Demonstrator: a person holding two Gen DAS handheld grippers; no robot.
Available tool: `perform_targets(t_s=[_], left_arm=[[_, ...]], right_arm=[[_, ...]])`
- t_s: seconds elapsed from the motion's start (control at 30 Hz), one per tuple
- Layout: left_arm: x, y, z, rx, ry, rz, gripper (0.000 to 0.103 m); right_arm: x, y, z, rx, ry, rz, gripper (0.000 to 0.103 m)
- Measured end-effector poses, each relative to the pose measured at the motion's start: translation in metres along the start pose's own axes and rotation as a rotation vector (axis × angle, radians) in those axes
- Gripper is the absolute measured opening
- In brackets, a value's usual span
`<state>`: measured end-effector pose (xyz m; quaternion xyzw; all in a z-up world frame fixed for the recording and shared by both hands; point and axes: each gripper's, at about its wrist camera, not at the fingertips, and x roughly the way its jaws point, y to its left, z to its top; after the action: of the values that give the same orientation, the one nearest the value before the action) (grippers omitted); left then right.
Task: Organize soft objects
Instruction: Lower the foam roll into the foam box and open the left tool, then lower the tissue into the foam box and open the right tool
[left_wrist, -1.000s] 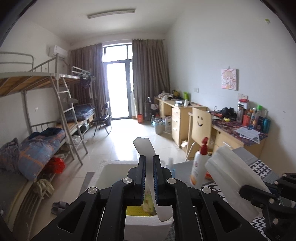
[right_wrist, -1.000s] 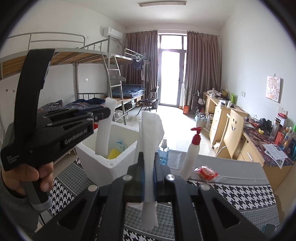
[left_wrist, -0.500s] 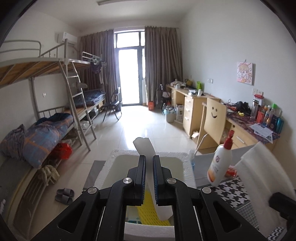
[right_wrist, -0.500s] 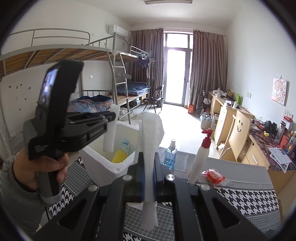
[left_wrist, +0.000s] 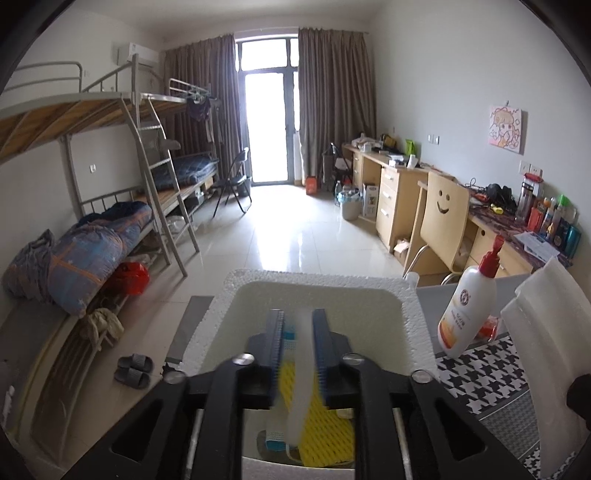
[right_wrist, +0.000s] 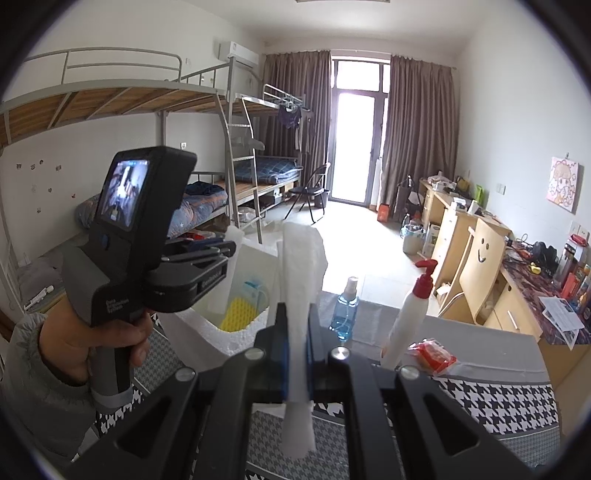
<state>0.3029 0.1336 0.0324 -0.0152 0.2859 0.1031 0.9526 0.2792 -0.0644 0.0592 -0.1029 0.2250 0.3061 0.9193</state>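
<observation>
We log: left hand-held gripper (left_wrist: 297, 334) parted over the foam box (left_wrist: 413, 317), blurred white strip (left_wrist: 301, 384) loose between its jaws; right hand-held gripper (right_wrist: 294, 345) clamped on a white cloth (right_wrist: 301, 258); houndstooth worktop (right_wrist: 498, 398); bunk bed (right_wrist: 147, 96); tiled floor (left_wrist: 295, 236).

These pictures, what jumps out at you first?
First, the white foam strip dropping between the open fingers of the left gripper into the white foam box, above a yellow sponge. Next, the right gripper pinches a white cloth beside the pump bottle.
</observation>
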Motion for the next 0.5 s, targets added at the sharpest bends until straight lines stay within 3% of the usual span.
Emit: perform_targets(t_s=[0.07,0.17,0.33,0.5], left_arm=[[-0.003,0.004,-0.002,-0.005,-0.010,0.009,0.066],[-0.013,0.008,-0.003,-0.017,-0.056,0.021,0.088],[-0.029,0.015,-0.005,-0.029,-0.096,0.042,0.100],[-0.045,0.025,-0.009,-0.030,-0.125,0.050,0.102]], right_arm=[[0.004,0.000,0.000,-0.003,0.004,-0.002,0.010],[0.009,0.001,0.001,-0.003,0.010,-0.002,0.010],[0.017,0.001,0.005,-0.002,0.017,0.008,0.010],[0.024,0.002,0.009,-0.001,0.025,0.024,0.010]])
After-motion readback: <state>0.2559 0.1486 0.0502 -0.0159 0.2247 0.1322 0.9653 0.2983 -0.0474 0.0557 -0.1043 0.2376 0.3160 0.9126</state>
